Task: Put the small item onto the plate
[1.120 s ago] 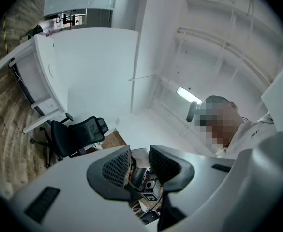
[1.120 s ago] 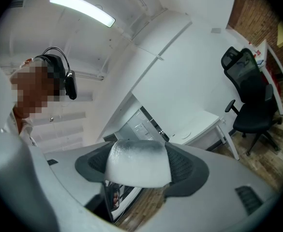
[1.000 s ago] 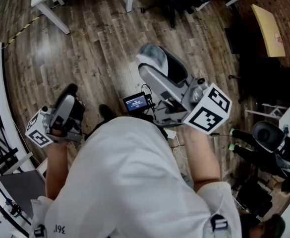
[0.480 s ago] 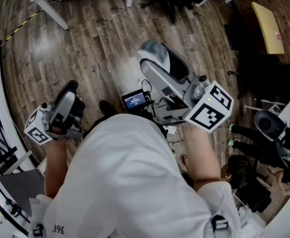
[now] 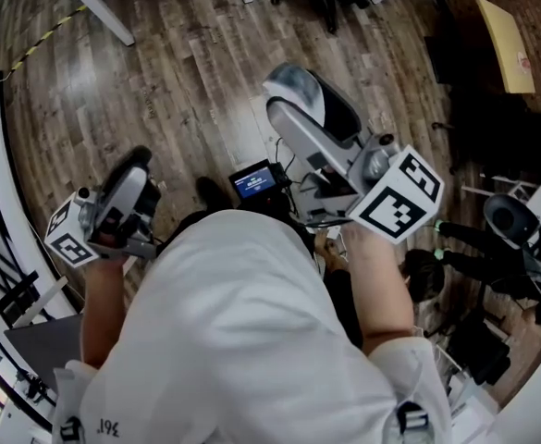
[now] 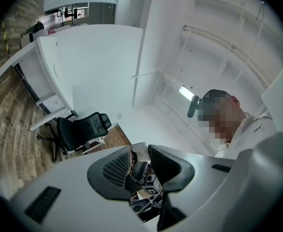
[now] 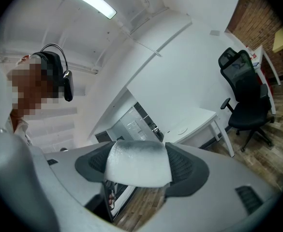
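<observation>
My right gripper (image 5: 300,111) is held up in front of my body, shut on a small white item with a grey-shaded top (image 5: 295,92). In the right gripper view that item (image 7: 137,162) fills the gap between the dark pads of the right gripper (image 7: 139,172). My left gripper (image 5: 133,168) hangs lower at the left. In the left gripper view, the left gripper (image 6: 140,162) has its jaws almost together, with nothing between them. No plate shows in any view.
Below me is a wooden floor (image 5: 178,72) with white table legs (image 5: 99,7) at the top. A small lit screen (image 5: 252,181) sits near my chest. Dark equipment (image 5: 510,239) crowds the right side. A black office chair (image 7: 245,93) stands by a white desk (image 7: 194,124).
Both grippers have drifted slightly up and right in the head view. The right gripper still holds the white item, and the left jaws look unchanged.
</observation>
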The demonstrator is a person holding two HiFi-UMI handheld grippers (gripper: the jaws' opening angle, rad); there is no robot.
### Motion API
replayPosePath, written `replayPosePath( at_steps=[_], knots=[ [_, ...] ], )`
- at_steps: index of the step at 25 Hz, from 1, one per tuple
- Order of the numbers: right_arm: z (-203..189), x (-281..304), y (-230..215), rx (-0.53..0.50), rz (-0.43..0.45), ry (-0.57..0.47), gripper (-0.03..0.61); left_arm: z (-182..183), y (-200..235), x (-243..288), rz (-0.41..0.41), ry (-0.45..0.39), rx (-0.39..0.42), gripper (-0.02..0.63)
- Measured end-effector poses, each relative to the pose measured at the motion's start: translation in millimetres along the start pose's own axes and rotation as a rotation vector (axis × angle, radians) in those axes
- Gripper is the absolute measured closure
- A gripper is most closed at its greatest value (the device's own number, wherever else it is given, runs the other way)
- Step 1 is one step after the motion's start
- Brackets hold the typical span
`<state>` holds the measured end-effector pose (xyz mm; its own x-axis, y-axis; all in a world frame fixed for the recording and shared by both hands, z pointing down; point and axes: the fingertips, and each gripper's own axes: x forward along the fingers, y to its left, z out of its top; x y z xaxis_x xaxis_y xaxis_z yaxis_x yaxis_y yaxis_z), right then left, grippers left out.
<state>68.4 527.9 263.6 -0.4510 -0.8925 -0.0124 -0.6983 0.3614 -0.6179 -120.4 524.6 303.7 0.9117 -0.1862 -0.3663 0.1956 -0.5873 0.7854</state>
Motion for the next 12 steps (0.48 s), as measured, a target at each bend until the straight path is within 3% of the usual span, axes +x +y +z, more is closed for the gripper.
replayPosePath(
  at_steps=[12],
  knots=[
    [5, 8, 6, -0.043, -0.008, 0.003, 0.255, -3, 4, 6, -0.004, 0.032, -0.014, 0.486]
  ],
)
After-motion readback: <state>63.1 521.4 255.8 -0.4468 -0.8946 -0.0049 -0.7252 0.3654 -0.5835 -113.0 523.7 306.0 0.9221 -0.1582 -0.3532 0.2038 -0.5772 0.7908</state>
